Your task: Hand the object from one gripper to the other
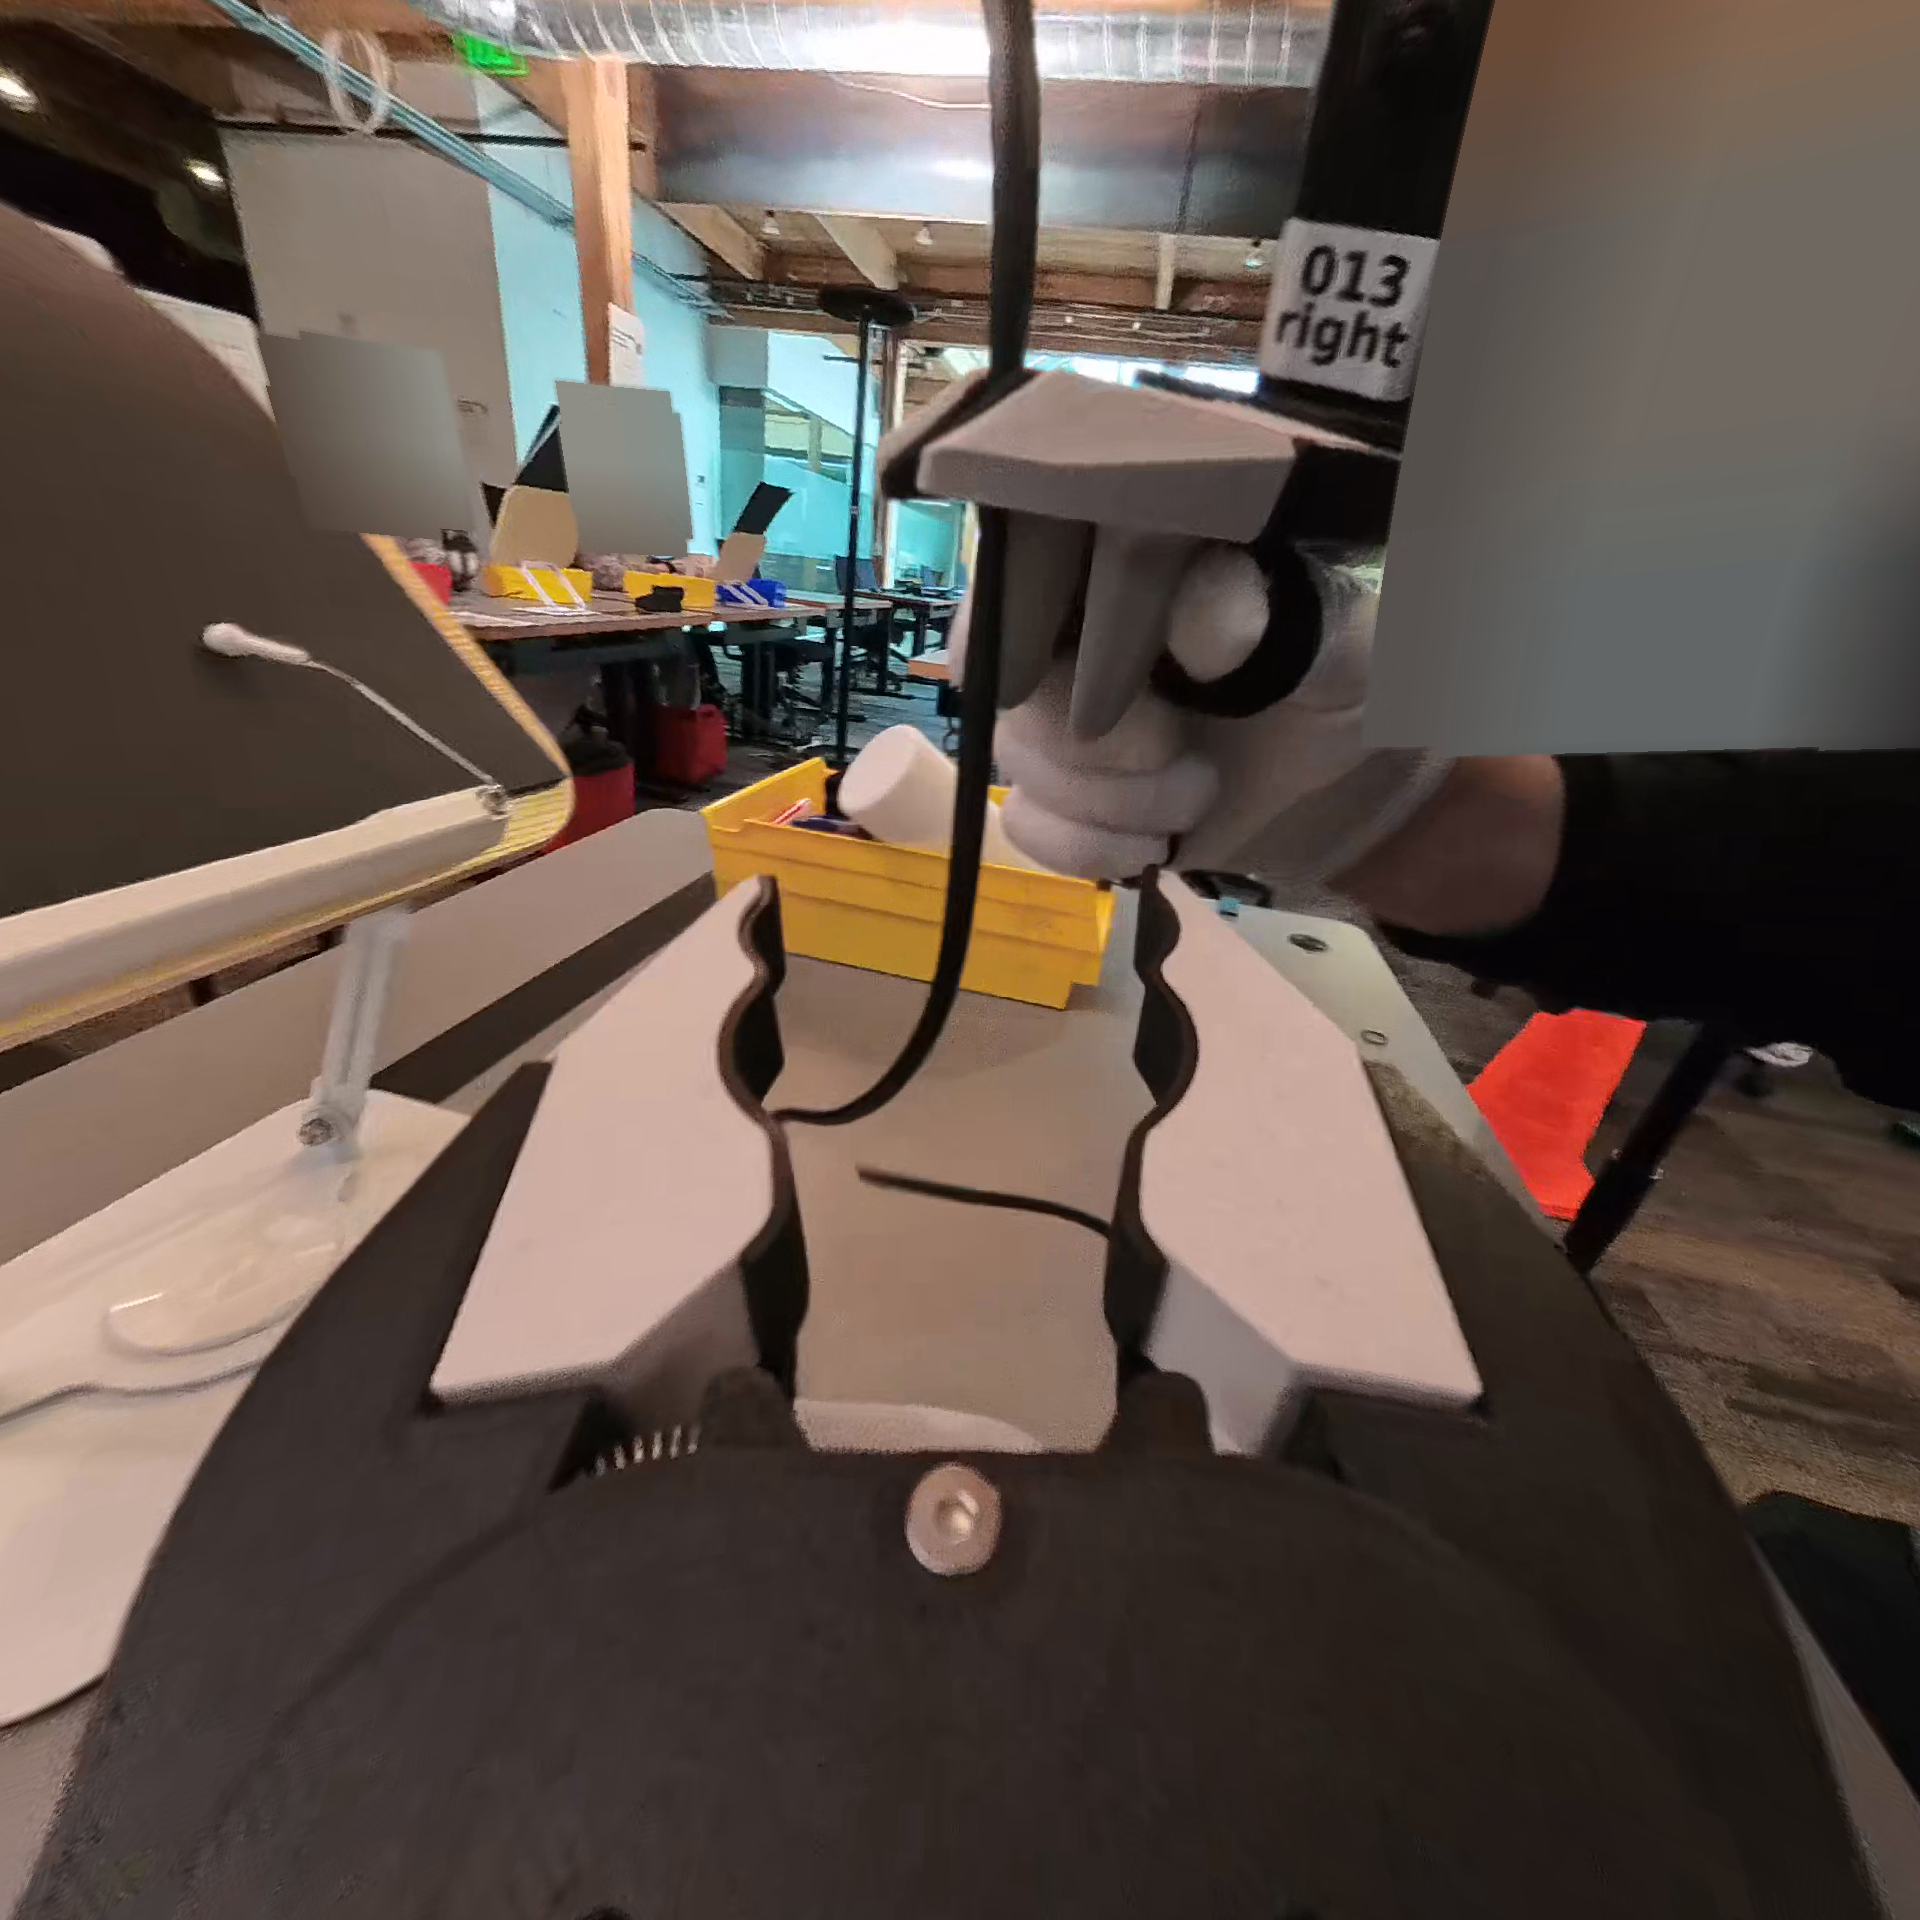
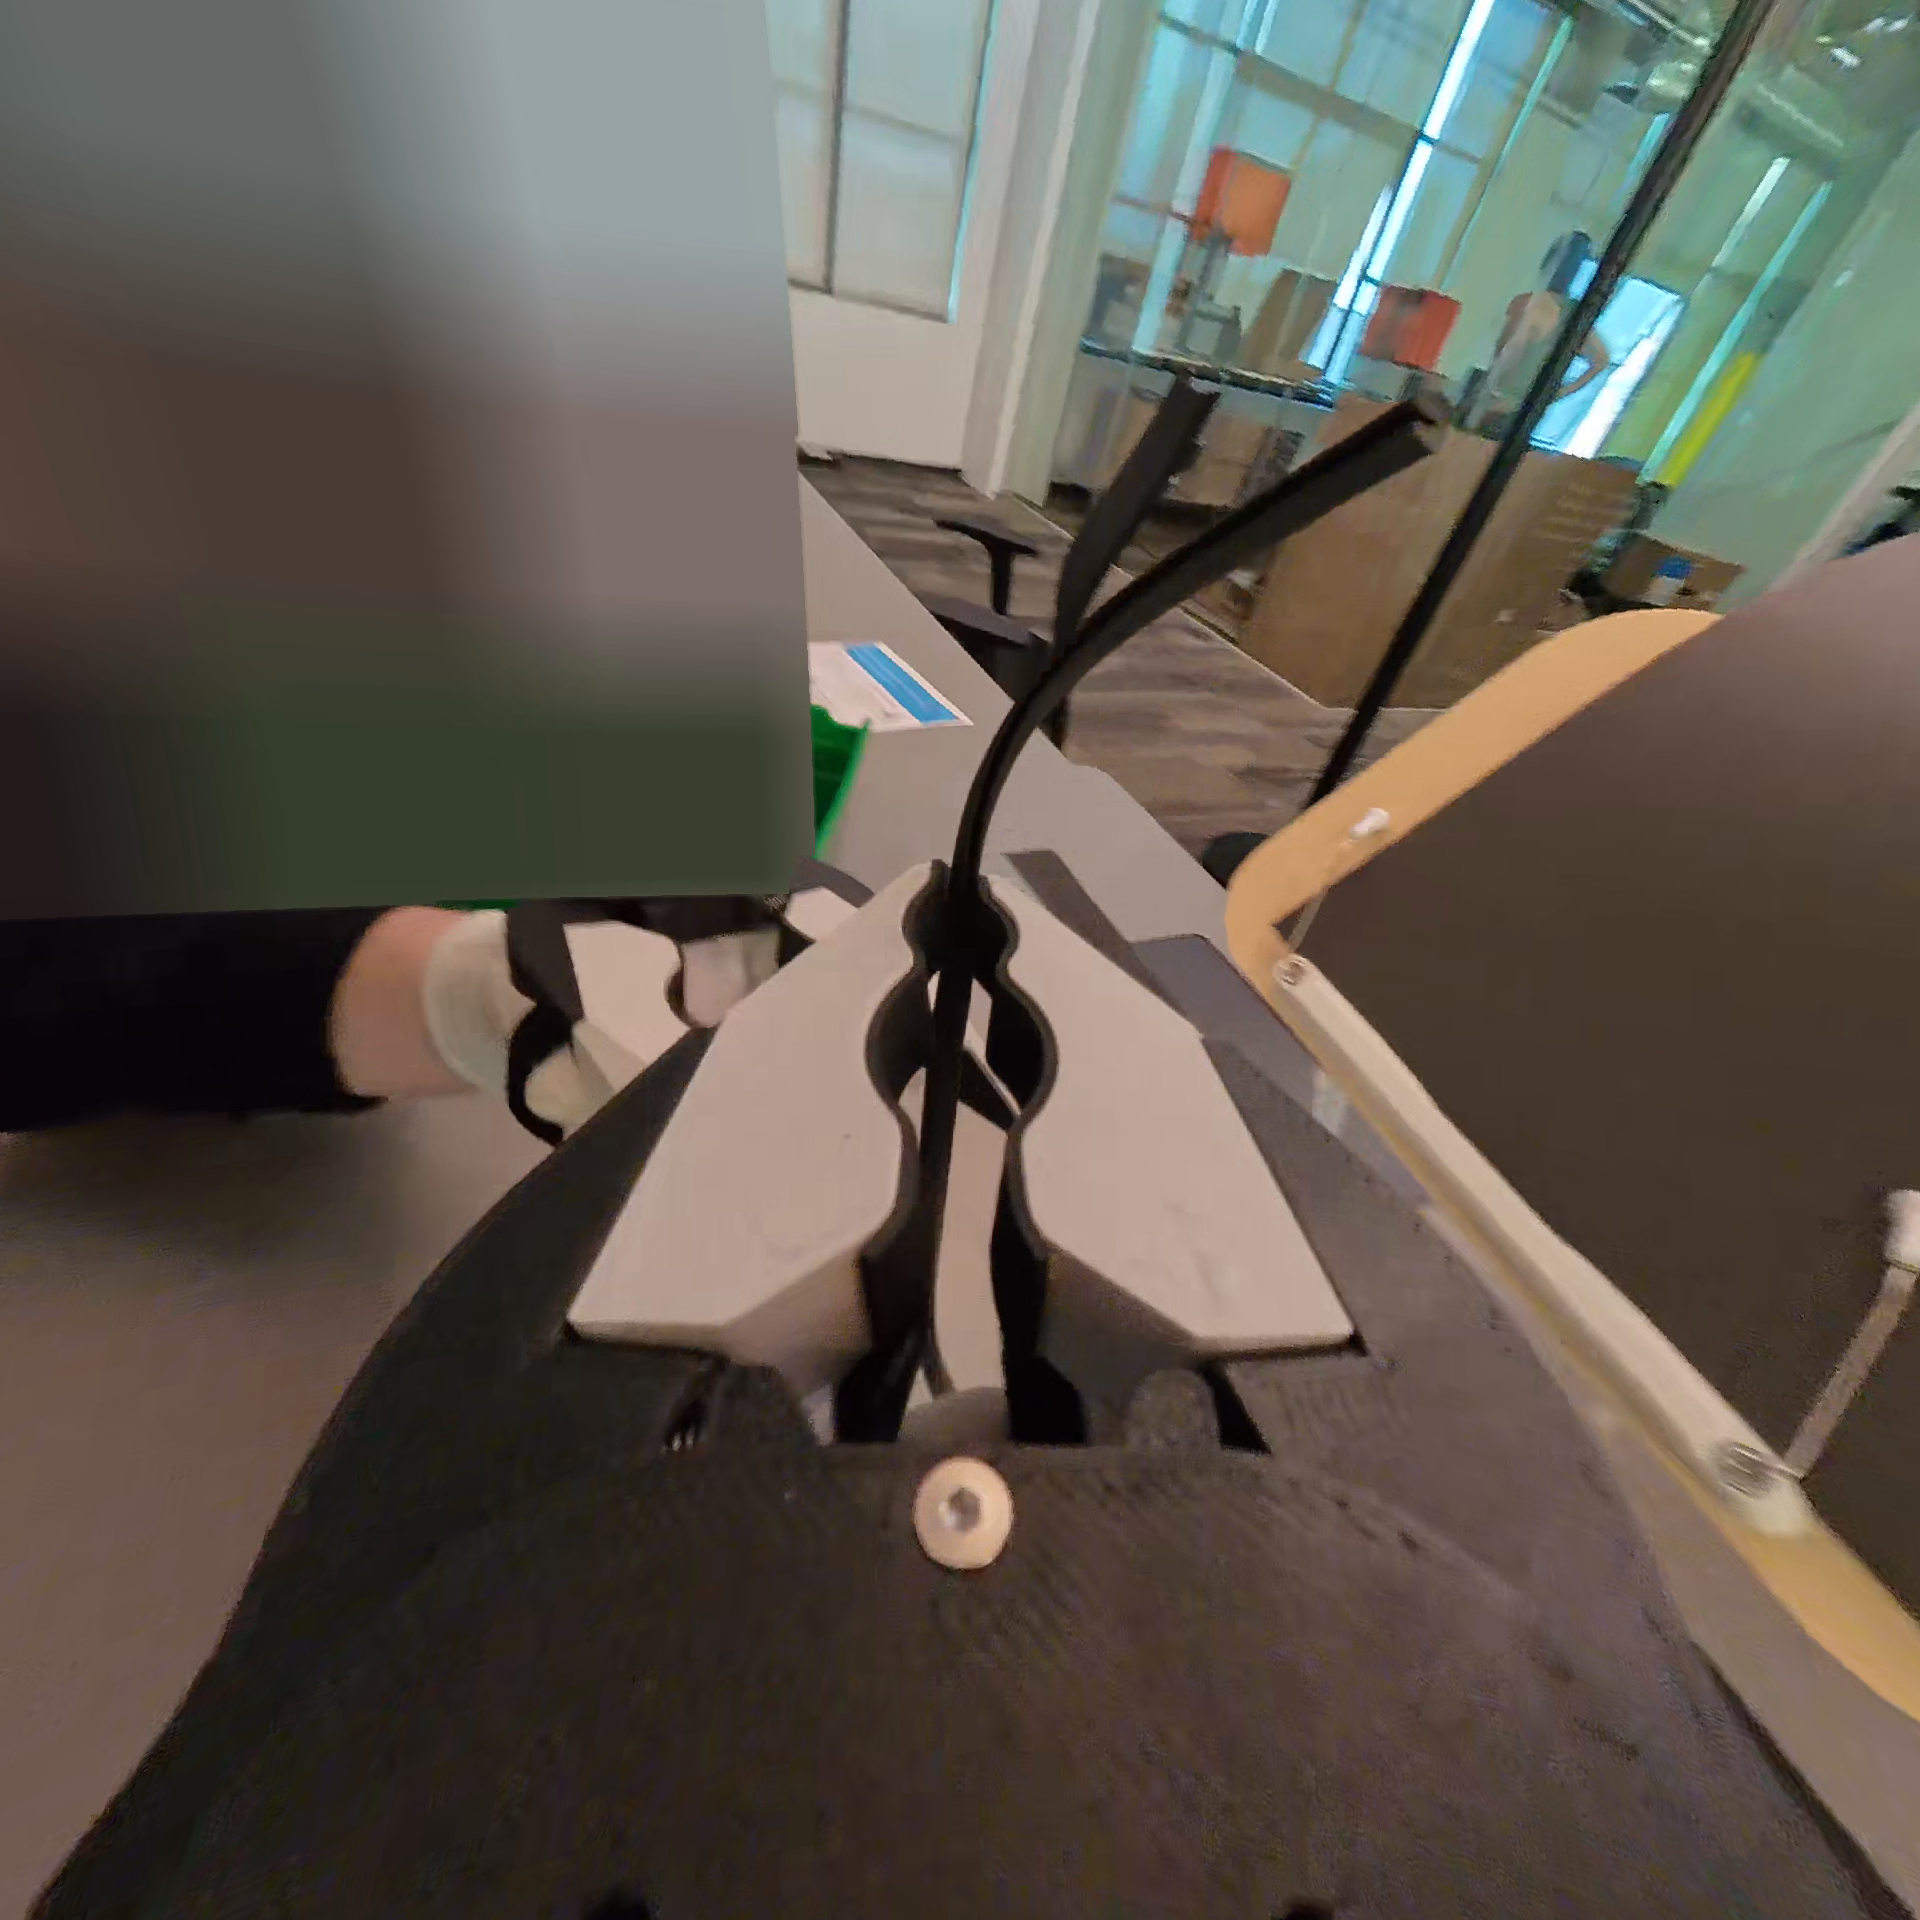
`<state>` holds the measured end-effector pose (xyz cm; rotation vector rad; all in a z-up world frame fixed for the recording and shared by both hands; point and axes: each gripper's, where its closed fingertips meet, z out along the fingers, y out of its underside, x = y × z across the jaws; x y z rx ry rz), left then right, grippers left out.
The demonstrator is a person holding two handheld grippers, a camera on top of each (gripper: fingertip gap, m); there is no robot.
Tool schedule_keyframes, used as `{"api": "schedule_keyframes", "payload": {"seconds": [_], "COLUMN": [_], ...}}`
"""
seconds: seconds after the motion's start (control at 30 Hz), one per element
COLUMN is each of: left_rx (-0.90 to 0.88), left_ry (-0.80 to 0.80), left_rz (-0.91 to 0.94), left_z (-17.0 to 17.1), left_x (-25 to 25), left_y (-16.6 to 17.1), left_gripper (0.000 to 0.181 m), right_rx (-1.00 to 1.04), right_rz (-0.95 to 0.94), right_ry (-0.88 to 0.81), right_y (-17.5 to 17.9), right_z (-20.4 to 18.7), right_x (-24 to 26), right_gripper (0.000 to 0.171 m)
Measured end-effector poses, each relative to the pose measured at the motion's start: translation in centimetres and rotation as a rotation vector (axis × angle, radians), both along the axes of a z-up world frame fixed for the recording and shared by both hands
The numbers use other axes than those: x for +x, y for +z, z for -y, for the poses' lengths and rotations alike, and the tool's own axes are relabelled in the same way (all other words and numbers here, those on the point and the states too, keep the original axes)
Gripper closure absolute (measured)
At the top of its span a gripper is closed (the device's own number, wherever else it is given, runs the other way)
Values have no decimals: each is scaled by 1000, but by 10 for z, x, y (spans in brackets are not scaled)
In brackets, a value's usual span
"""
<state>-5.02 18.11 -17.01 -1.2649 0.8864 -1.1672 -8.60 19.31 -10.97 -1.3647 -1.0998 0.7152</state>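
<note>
Two views from cameras mounted on hand-held grippers, above a grey table.

In the right wrist view, the right gripper is clamped on a thin black strip. Its two pale grey fingers meet at their tips, and the strip passes between them, pinched at the front. Beyond the tips the strip rises, bends to the right and ends in a squared-off tip in the air. A second black length branches upward beside it (whether it is part of the same strip cannot be told). To the left, a gloved hand with a dark sleeve sits low by the table.

In the left wrist view, the left gripper is spread wide, its fingers well apart with nothing between their pads. The right gripper shows here too, higher up and farther off, held by a white-gloved hand. The black strip hangs down from it, curving toward the inner edge of the left gripper's left finger; whether it touches that finger cannot be told. Another thin black end reaches in beside the right finger.

Behind the strip stands a yellow bin on the table, holding a white cylinder
</note>
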Motion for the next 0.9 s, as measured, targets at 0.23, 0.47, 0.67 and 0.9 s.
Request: {"api": "schedule_keyframes", "payload": {"seconds": [0.23, 0.47, 0.67, 0.9], "left_rx": [66, 46, 54, -8], "left_ry": [24, 13, -11, -22], "left_rz": [-12, -107, -377, -486], "left_z": [6, 5, 6, 4], "left_x": [4, 13, 27, 33], "left_y": [2, -21, -71, -101], "left_gripper": [151, 179, 179, 178], "right_rx": [-92, -200, -168, -155], "right_rz": [-58, -12, 535, 1154], "right_ry": [68, 20, -104, -23], "right_y": [-8, -37, -122, -260], "right_z": [14, 14, 19, 49], "right_x": [-17, 4, 97, 199], "right_gripper": [171, 151, 147, 143]}}
